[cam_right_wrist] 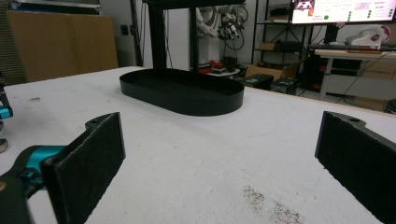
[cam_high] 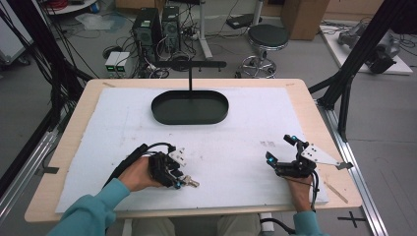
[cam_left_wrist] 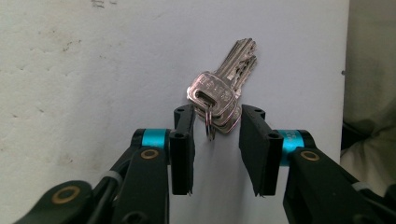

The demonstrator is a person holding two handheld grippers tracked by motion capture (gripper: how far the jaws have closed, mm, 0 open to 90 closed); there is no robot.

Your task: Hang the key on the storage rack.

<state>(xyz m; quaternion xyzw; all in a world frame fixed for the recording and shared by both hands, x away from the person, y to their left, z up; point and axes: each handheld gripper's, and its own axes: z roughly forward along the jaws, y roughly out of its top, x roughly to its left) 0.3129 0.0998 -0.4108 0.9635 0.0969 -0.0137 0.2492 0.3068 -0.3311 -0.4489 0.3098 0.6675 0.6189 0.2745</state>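
- A small bunch of silver keys on a ring lies flat on the white foam sheet, at about 7 o'clock on the surface, near the front edge.
- In the left gripper view the key heads and the ring sit between the tips of the two black jaws, while the blades point away from the gripper toward 1 o'clock.
- The left gripper is down at the keys with its jaws parted on either side of the ring; the right jaw's tip is at the edge of a key head, and whether it touches I cannot tell. The gripper is released, not clamped on the keys.
- The person's left hand, in a teal sleeve, holds that gripper low over the sheet.
- The right gripper rests at about 5 o'clock on the surface, well apart from the keys, with its jaws spread wide and nothing between them.
- A grey three-cornered plate on top of the right gripper points toward 3 o'clock.
- A black oval tray sits at 12 o'clock on the sheet, well apart from both grippers; a thin black post with a crossbar rises at its far edge.
- The sheet bears faint dark smudges just ahead of the right gripper.
- Beyond the surface are a round stool and two computer towers on the floor.
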